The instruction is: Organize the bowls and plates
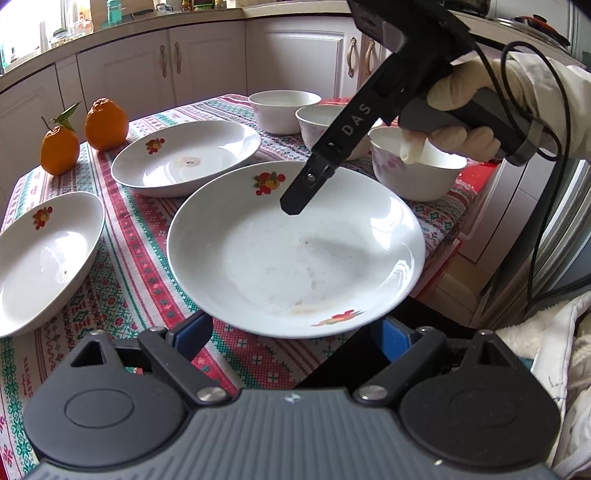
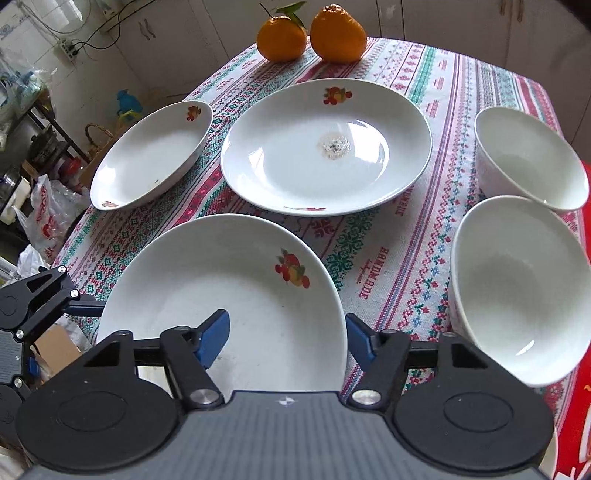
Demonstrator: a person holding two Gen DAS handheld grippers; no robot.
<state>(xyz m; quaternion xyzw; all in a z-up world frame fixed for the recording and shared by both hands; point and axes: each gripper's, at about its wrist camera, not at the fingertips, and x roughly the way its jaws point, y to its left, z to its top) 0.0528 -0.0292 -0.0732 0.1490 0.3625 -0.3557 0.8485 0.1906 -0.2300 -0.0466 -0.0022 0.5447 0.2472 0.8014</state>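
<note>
My left gripper (image 1: 295,332) is wide open around the near plate's (image 1: 295,251) rim. My right gripper (image 2: 288,332) is wide open over that plate; three bowls (image 1: 417,173) sit far right on the table (image 1: 122,258).

table (image 2: 461,77) | patterned cloth (image 2: 399,236) | plates (image 2: 325,155), bowls (image 2: 517,291), oranges (image 2: 338,33)

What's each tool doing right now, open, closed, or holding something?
Left tool: open, fingers either side of the near plate, not clamped on it.
Right tool: open, one finger above that same plate, nothing held.
</note>
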